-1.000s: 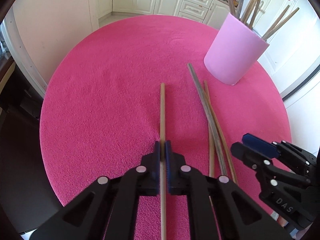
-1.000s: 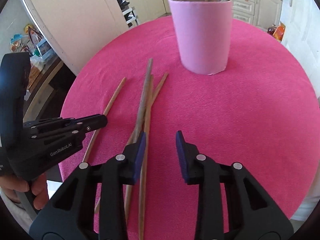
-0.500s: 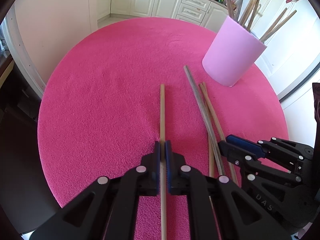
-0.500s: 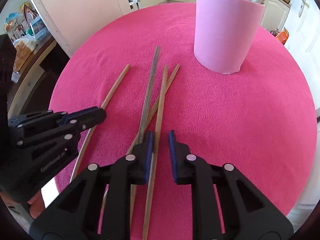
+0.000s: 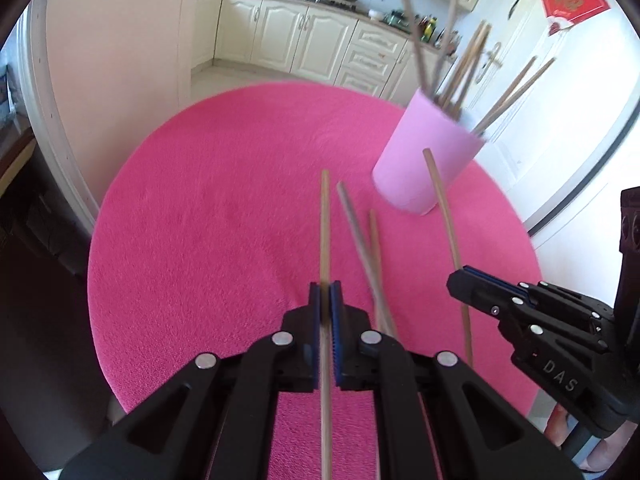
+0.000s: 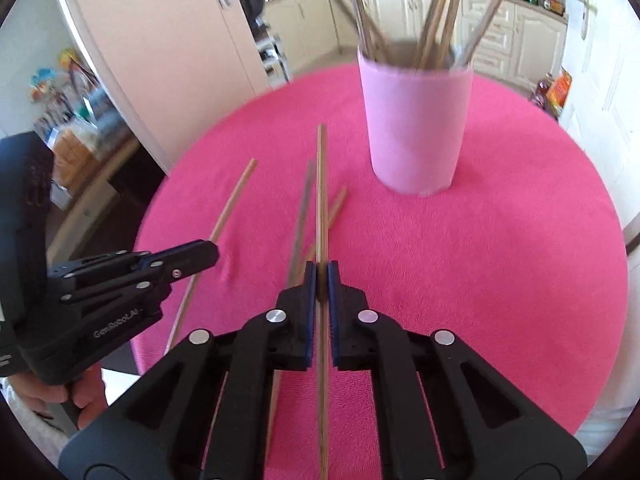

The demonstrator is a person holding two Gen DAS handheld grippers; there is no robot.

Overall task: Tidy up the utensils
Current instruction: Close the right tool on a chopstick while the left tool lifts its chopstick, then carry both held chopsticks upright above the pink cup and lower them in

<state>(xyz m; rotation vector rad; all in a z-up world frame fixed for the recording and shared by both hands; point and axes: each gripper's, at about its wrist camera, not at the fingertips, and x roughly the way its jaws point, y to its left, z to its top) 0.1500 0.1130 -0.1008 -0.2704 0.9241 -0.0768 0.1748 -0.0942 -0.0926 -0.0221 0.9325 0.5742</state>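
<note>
1. Left wrist view: left gripper is clamped on one chopstick; right gripper on another chopstick.
2. Pink cup is seen ahead-right; tips should be raised above the rim before release.

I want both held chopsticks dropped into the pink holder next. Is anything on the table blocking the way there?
Nothing visible does. The left gripper and right gripper are each shut on a chopstick, and only bare pink cloth lies ahead to the pink holder. The sticks already standing in it crowd its mouth.
</note>
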